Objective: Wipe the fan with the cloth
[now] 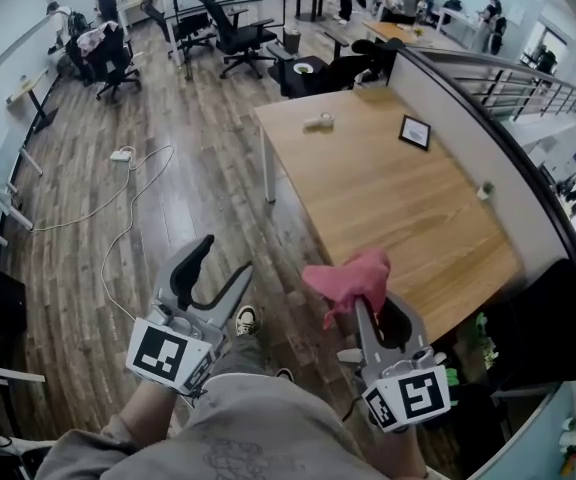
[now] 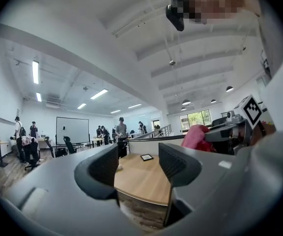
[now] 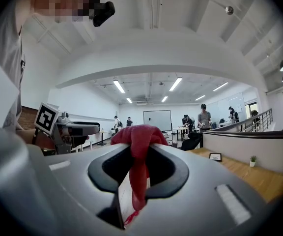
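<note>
The head view shows, at far left, a white cable (image 1: 118,203) trailing across the wood floor (image 1: 198,148) to a power strip (image 1: 120,155). Office chairs (image 1: 236,36) stand near the top of that view.

The left tongs (image 1: 226,255) are held low at the left and point level over the floor. In the left gripper view the two jaws stand wide apart with nothing between them. Only the far surface shows through the gap. A marker cube (image 1: 168,353) sits at the rear of these tongs, next to the person's sleeve. A shoe (image 1: 246,320) rests on the floor just right of them.

The right tongs (image 1: 376,306) are held beside the left tongs, apart from them. Their jaws are closed on the cloth (image 1: 351,273), a pinkish-red piece. In the right gripper view a fold is clamped between the pads, a bunch rises above the jaw tips, and a tail hangs below them. In the head view the cloth lies near the surface's near left edge.

The wooden surface (image 1: 388,198) fills the area right of centre. It carries:
- a small white object (image 1: 318,121) near its far left edge;
- a dark frame (image 1: 415,132) near its far right edge;
- a small plant (image 1: 484,190) at the right edge, against the grey partition (image 1: 468,153).

A metal railing (image 1: 518,88) runs beyond the partition.
</note>
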